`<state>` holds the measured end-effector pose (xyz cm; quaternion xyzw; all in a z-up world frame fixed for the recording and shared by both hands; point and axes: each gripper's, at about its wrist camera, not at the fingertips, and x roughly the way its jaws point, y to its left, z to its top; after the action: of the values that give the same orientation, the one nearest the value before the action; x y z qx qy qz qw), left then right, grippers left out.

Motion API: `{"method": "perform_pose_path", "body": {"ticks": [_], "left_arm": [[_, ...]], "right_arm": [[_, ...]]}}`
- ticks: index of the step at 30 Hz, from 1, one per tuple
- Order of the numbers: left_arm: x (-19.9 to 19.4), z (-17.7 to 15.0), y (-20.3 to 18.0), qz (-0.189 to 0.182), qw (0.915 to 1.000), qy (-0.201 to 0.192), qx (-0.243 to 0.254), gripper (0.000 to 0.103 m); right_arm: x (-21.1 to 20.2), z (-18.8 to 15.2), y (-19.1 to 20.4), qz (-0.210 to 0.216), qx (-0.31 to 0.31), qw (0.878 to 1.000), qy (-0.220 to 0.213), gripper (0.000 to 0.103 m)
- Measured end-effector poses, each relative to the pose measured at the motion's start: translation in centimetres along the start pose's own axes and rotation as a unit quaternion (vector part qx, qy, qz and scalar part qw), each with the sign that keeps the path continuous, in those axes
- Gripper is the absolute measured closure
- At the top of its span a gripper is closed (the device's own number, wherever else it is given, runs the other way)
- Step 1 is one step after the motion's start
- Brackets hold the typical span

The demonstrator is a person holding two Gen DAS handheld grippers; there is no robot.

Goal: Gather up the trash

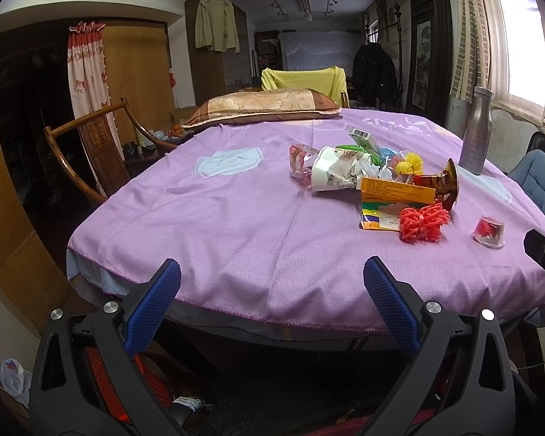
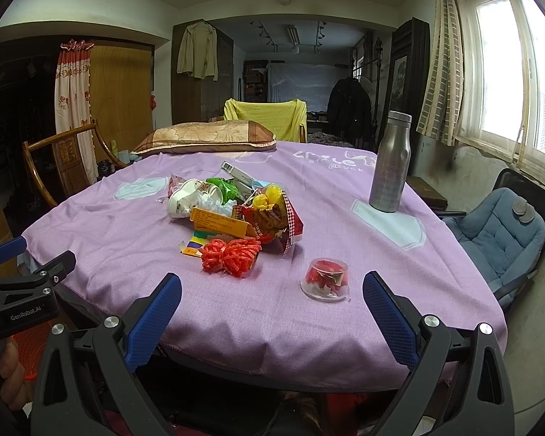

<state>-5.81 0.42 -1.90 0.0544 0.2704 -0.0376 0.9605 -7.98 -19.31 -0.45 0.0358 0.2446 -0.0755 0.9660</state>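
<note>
On purple tablecloth (image 2: pixel 134 239): trash pile (image 2: pixel 232 214) mid-table, red mesh netting (image 2: pixel 230 256) at near edge of pile, clear plastic cup (image 2: pixel 325 278) with red wrapper apart to the right, steel bottle (image 2: pixel 390 163) upright beyond. Left gripper (image 1: pixel 272 294) and right gripper (image 2: pixel 272 301) at near table edge, jaws wide, holding nothing.

A lived-in home: pillow (image 1: pixel 261 106), hung jacket (image 1: pixel 216 23), curtains (image 2: pixel 440 61)

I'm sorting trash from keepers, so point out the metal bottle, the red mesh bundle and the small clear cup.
metal bottle (image 2: pixel 388 174), right wrist view, mid body.
red mesh bundle (image 2: pixel 230 256), right wrist view, centre of the bundle.
small clear cup (image 2: pixel 325 278), right wrist view, side wall.
</note>
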Motion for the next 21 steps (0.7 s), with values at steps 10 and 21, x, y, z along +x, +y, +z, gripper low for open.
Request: {"method": "perform_pose_path", "body": {"ticks": [10,21], "left_arm": [[1.4,-0.2,0.1,0.003,0.9998,0.020,0.005,0.006],[6.2,0.9,-1.4,-0.055,0.9946,0.085,0.020,0.006]], "right_arm": [[1.2,-1.0,0.0,0.005,0.001,1.000,0.024,0.005],[6.0,-1.8,-3.9,0.013,0.051,0.995,0.083,0.005]]}}
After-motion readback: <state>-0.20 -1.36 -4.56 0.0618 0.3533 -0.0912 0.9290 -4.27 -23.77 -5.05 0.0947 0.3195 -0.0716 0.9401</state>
